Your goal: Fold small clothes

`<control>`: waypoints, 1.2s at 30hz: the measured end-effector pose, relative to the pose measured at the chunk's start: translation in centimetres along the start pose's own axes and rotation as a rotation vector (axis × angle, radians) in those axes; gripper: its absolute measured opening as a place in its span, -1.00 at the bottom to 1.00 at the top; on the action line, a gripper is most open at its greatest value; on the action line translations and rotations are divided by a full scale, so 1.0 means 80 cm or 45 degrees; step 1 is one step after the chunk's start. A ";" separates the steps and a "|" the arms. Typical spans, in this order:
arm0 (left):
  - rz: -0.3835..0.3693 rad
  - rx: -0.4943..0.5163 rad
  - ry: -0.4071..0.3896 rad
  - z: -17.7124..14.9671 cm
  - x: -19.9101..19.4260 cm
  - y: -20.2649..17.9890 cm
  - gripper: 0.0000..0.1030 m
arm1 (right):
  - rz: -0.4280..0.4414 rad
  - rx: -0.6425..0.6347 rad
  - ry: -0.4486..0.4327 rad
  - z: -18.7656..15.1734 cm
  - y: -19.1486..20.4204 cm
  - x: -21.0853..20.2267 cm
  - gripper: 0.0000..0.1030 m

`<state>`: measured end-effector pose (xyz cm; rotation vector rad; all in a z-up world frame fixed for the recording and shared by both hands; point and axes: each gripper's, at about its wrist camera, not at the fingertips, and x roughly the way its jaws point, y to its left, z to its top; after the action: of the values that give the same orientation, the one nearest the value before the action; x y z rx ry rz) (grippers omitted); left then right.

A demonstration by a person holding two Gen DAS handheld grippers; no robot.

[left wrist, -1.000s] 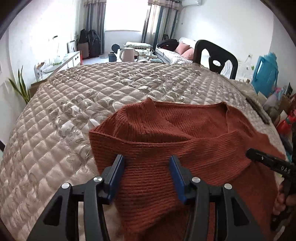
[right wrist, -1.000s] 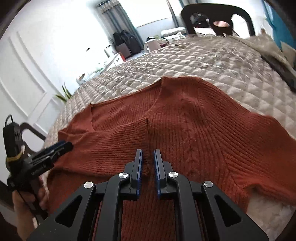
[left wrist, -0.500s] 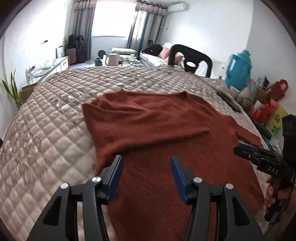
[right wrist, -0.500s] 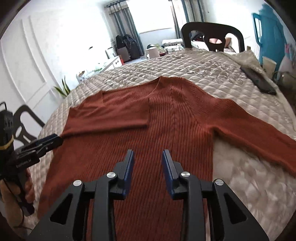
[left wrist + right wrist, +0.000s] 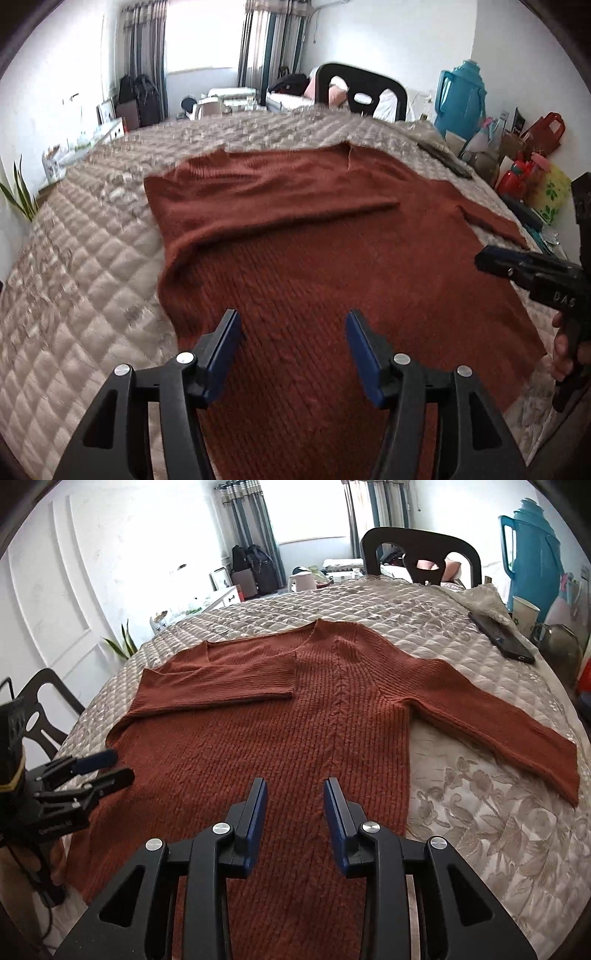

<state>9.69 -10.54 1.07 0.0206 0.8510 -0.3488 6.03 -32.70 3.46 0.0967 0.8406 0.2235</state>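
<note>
A rust-red knit sweater (image 5: 314,716) lies flat on the quilted bed cover (image 5: 480,812); it also shows in the left wrist view (image 5: 314,258). Its left sleeve (image 5: 221,681) is folded across the chest. Its right sleeve (image 5: 498,720) lies stretched out to the right. My left gripper (image 5: 291,325) is open and empty above the sweater's lower left part; it also shows in the right wrist view (image 5: 99,766). My right gripper (image 5: 295,794) is open and empty above the sweater's lower middle; its tip shows in the left wrist view (image 5: 491,258).
A dark phone (image 5: 500,637) lies on the bed at the far right. A black chair (image 5: 421,559) stands behind the bed, another (image 5: 40,705) at the left. A blue jug (image 5: 532,550), a paper cup (image 5: 524,614) and bags (image 5: 543,133) stand at the right.
My right gripper opened, let go of the folded left sleeve's cuff and drew back. My left gripper, open throughout, also drew back. The sleeve stays folded on the chest.
</note>
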 end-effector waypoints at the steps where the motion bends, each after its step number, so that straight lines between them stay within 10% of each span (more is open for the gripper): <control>1: -0.003 -0.006 -0.002 -0.001 -0.001 0.001 0.20 | 0.000 -0.001 -0.001 -0.001 -0.001 0.000 -0.37; 36: -0.131 0.010 -0.036 -0.041 -0.060 0.011 0.31 | 0.032 -0.045 -0.002 -0.047 -0.037 -0.050 -0.44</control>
<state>4.61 -7.79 2.34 -0.0208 0.8246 -0.4478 1.11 -36.53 3.33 0.0741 0.8340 0.2616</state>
